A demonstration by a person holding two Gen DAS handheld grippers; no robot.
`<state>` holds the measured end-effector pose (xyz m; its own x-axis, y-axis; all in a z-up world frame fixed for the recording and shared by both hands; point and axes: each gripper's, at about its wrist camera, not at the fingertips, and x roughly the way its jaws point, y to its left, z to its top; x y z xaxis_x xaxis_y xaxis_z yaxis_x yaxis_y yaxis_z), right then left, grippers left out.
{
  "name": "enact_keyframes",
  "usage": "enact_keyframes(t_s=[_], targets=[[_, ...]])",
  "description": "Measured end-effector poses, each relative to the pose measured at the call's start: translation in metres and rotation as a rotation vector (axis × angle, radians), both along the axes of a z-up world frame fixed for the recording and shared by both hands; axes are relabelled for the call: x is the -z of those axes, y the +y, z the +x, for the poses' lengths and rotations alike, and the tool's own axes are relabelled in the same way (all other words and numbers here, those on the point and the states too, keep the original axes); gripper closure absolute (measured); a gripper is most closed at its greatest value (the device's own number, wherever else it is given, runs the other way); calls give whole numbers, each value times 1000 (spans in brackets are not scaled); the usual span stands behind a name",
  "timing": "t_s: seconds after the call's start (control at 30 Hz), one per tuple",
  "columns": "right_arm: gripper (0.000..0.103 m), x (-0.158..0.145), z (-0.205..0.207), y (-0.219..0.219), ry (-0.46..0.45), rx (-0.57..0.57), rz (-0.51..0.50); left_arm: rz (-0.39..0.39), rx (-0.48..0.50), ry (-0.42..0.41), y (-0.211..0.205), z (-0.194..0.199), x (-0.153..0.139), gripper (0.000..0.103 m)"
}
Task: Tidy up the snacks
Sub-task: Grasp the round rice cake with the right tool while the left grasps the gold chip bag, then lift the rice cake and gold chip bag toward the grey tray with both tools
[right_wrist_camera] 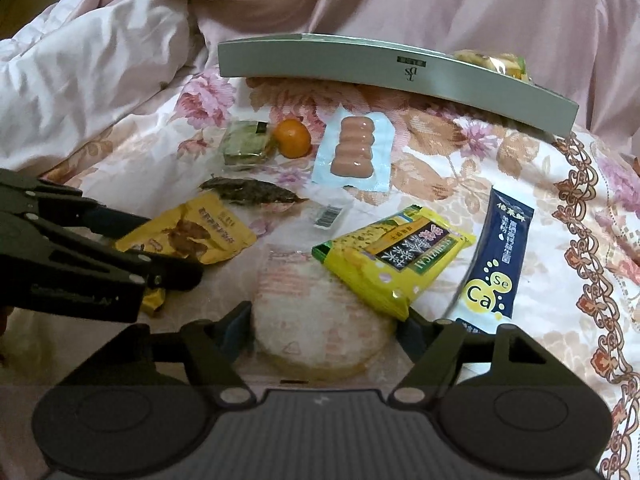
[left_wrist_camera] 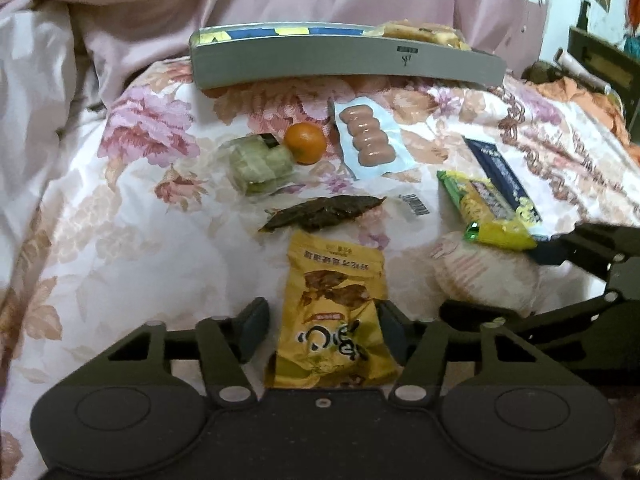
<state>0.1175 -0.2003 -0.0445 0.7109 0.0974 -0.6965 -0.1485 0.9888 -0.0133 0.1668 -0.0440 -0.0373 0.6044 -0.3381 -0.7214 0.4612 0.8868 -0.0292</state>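
Nearest the left wrist camera, the left gripper (left_wrist_camera: 322,330) has its jaws spread around a yellow snack pouch (left_wrist_camera: 334,320) on the floral bedspread (left_wrist_camera: 120,208). From the right wrist, the right gripper (right_wrist_camera: 326,330) jaws stand wide, flanking a round rice cracker pack (right_wrist_camera: 320,320); a grey box (right_wrist_camera: 392,76) sits beyond.

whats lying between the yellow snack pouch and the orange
A dark brown dried snack in clear wrap lies between the yellow foil snack pouch and the round orange fruit, clearest in the left wrist view.
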Motion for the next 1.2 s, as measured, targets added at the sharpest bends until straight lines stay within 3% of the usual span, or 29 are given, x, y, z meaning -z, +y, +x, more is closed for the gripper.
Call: enact_keyframes(t_s=[0.2, 0.43, 0.73, 0.97, 1.2], targets=[[26, 1, -6, 4, -3, -4, 20, 40, 4, -43, -4, -10, 0, 52], [26, -8, -28, 17, -23, -42, 1, -58, -72, -16, 16, -24, -10, 54], [26, -24, -53, 35, -125, -76, -86, 11, -105, -163, 17, -49, -23, 54], [26, -32, -55, 34, -202, -60, -111, -3, -130, -238, 21, -58, -32, 54], [26, -57, -49, 18, -338, -19, -114, -59, -179, -303, 14, -58, -51, 54]])
